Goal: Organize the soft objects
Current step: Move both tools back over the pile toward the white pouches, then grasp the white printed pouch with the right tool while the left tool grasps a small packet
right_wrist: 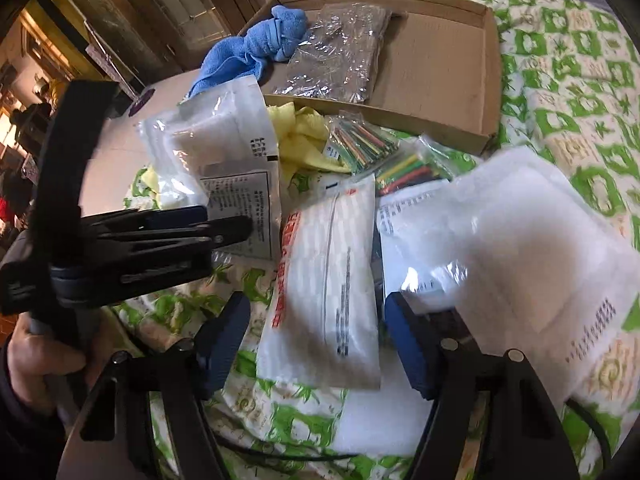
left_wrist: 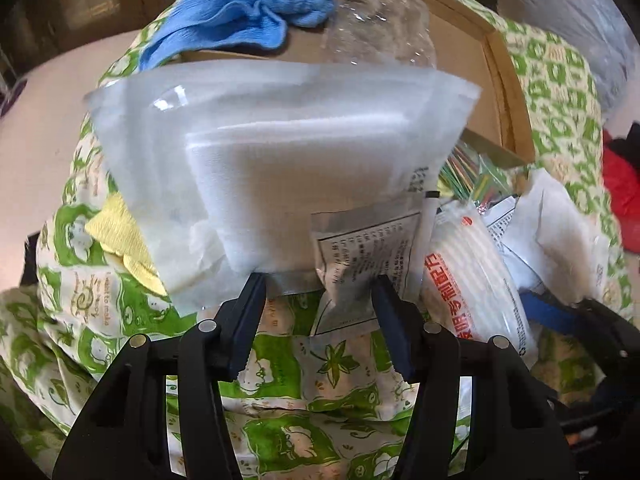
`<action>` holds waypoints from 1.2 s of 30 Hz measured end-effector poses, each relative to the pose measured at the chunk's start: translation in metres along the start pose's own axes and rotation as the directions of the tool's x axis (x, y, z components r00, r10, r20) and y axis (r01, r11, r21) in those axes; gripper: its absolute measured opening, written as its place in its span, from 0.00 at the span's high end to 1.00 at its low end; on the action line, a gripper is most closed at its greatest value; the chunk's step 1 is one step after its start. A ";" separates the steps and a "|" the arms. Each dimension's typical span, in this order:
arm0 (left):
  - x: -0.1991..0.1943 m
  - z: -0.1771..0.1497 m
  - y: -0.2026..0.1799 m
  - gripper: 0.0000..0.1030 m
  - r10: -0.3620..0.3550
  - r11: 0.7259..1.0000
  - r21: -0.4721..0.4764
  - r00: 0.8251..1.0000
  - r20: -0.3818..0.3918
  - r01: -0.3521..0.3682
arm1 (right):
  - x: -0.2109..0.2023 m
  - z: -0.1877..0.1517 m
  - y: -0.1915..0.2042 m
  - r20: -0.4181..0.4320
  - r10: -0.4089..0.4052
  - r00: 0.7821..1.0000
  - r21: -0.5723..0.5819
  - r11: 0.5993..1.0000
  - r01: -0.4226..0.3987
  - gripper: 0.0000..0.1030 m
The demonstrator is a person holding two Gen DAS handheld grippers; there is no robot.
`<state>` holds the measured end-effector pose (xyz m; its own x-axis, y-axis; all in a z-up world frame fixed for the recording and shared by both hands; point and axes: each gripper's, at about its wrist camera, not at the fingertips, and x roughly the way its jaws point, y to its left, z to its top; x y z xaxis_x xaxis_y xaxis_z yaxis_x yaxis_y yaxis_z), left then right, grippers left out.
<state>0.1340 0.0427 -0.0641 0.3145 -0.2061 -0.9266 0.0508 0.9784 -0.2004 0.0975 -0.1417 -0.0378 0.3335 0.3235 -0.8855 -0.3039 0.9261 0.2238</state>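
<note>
My left gripper (left_wrist: 320,284) is open, its tips at the lower edge of a clear pouch of white pads (left_wrist: 280,152) that stands tilted up in front of it. From the right wrist view the left gripper (right_wrist: 240,226) reaches that pouch (right_wrist: 224,148) from the left. My right gripper (right_wrist: 316,312) is open, over a white bag with red print (right_wrist: 324,280). A bigger white pouch (right_wrist: 532,256) lies to its right. A blue towel (right_wrist: 260,48) and a shiny wrapped pack (right_wrist: 340,52) lie in a cardboard box (right_wrist: 448,52).
A yellow cloth (right_wrist: 304,140) and bags of coloured sticks (right_wrist: 368,140) lie between the box and the pouches. Everything rests on a green-and-white patterned quilt (right_wrist: 568,80). A red item (left_wrist: 620,192) is at the right edge.
</note>
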 end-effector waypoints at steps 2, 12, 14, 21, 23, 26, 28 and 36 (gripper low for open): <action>0.002 0.000 0.005 0.45 0.003 1.000 0.000 1.000 0.001 -0.003 | 0.008 0.004 0.003 -0.016 -0.017 1.000 -0.017 1.000 0.017 0.39; -0.006 -0.006 -0.033 0.45 0.002 0.997 0.076 0.998 0.062 -0.006 | -0.002 -0.011 -0.008 -0.008 -0.060 0.998 -0.048 0.997 0.060 0.78; -0.010 -0.007 -0.036 0.45 -0.011 0.996 0.090 0.997 0.074 0.004 | -0.005 -0.016 -0.015 -0.016 -0.036 0.999 -0.020 0.999 0.036 0.80; 0.009 0.004 -0.047 0.41 0.035 0.993 0.109 0.999 0.029 -0.038 | -0.011 -0.027 -0.021 -0.011 0.014 1.000 0.027 1.000 -0.014 0.79; 0.017 0.009 -0.059 0.31 0.055 0.989 0.135 0.998 0.026 -0.058 | -0.010 -0.025 -0.023 -0.014 0.018 1.000 0.044 0.999 -0.017 0.79; 0.026 0.015 -0.071 0.24 0.104 0.980 0.168 0.994 0.029 -0.107 | -0.009 -0.025 -0.023 -0.014 0.012 1.000 0.051 0.999 -0.011 0.73; 0.036 0.019 -0.076 0.22 0.151 0.971 0.182 0.988 0.022 -0.153 | -0.010 -0.026 -0.023 -0.014 0.012 1.000 0.060 0.998 -0.011 0.64; 0.034 0.021 -0.073 0.40 0.168 0.971 0.164 0.985 0.041 -0.173 | 0.000 -0.018 0.004 -0.019 -0.082 0.996 0.026 0.996 0.082 0.40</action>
<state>0.1610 -0.0351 -0.0740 0.3573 -0.0379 -0.9332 0.1504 0.9885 0.0174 0.0804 -0.1415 -0.0438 0.3400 0.2429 -0.9085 -0.2518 0.9543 0.1609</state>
